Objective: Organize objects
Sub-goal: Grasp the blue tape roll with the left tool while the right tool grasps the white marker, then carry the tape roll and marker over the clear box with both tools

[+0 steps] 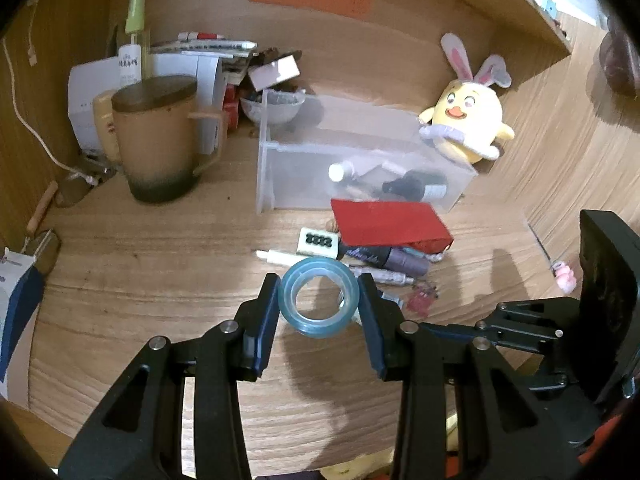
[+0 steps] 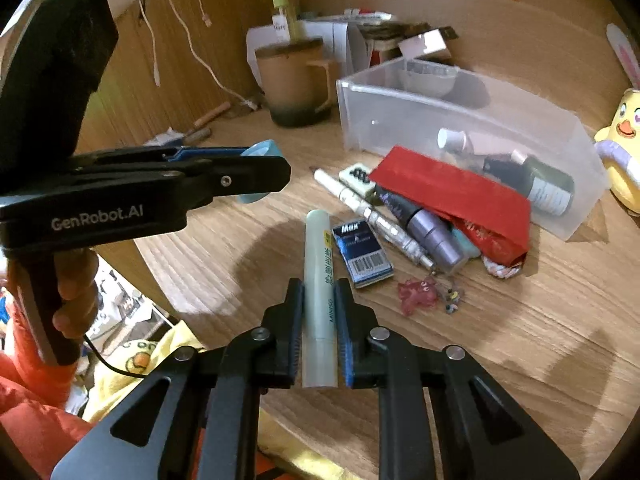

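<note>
My left gripper [image 1: 319, 292] is shut on a roll of clear blue tape [image 1: 319, 298] and holds it above the wooden desk [image 1: 160, 264]. The left gripper [image 2: 256, 172] also shows in the right wrist view at the left, with the tape's edge [image 2: 262, 149] at its tip. My right gripper [image 2: 319, 300] is shut on a pale green tube [image 2: 318, 280] that points away from me. A clear plastic bin [image 1: 360, 160] [image 2: 460, 120] lies ahead with small bottles [image 2: 536, 180] inside. In front of it lies a pile: a red packet [image 2: 452, 196], purple markers [image 2: 424, 232], white pens [image 2: 340, 192].
A brown lidded mug [image 1: 158, 140] stands at the back left with boxes and papers behind. A yellow plush chick [image 1: 466, 120] sits to the right of the bin. A blue staple box [image 2: 363, 254] and a pink charm [image 2: 418, 294] lie near the pile. The desk's round edge runs below.
</note>
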Motion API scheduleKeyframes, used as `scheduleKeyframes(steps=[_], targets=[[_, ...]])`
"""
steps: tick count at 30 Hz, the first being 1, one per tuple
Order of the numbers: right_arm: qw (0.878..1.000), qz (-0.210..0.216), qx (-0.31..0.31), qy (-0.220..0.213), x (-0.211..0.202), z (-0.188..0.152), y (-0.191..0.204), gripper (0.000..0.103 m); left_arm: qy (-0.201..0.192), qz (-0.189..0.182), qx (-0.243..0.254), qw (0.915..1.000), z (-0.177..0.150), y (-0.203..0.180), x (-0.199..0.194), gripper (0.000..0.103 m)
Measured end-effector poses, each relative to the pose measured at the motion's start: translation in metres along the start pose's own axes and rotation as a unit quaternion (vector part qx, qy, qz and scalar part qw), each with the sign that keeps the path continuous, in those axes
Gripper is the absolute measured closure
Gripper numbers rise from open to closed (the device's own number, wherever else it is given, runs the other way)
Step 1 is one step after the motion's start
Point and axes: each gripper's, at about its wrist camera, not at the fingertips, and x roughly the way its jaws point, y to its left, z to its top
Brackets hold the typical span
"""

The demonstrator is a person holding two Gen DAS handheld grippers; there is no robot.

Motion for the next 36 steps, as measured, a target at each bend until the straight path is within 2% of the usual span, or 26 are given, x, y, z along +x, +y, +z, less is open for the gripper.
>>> scheduleKeyframes(steps=[5,17,30,36], targets=[[1.000,0.002,0.009,-0.026,-0.018,0.008,-0.004,0.089,-0.015,-0.006,0.000,0.9999,0.009,-0.003,-0.007,0.065],[0.994,-0.044,0.037,-0.098,-0.056,0.032,-0.034,0.089,-0.045,-0.013,0.008,0.9989,0.034,-0.017,-0.010,0.065],[0.984,-0.082,0.061,-0.147,-0.070,0.066,-0.070,0.089,-0.078,-0.005,0.028,0.9966,0.073,-0.031,-0.002,0.065],[0.979,-0.102,0.071,-0.162,-0.071,0.082,-0.088,0.089,-0.091,0.002,0.022,0.9956,0.096,-0.031,0.007,0.065]])
